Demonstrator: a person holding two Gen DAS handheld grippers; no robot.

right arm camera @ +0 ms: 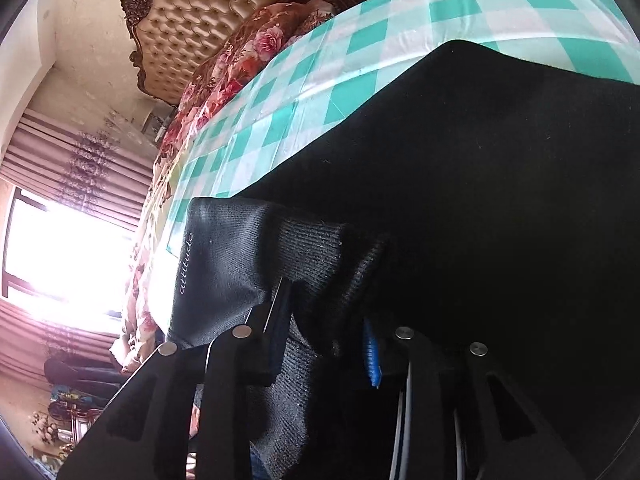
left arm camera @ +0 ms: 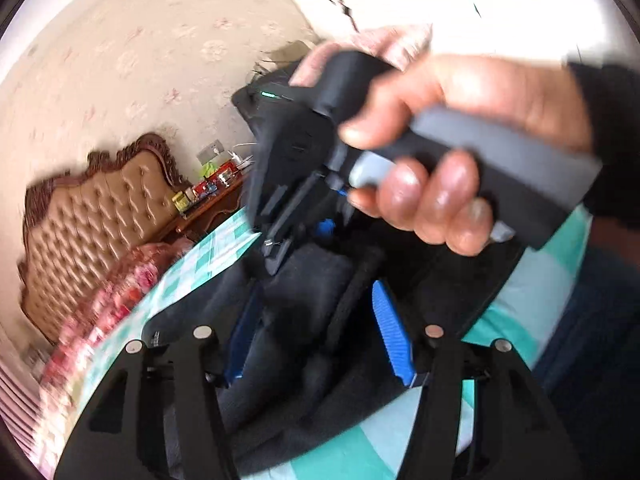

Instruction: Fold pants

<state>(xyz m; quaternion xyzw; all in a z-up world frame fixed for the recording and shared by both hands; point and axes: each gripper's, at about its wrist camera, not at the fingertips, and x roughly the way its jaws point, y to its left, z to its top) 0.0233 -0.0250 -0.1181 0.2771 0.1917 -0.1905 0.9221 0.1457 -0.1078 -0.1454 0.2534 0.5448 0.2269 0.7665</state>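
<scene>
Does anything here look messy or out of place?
Nothing broken or spilled. The black pants lie on the checked sheet, with one ribbed cuff bunched up between the right gripper fingers.
</scene>
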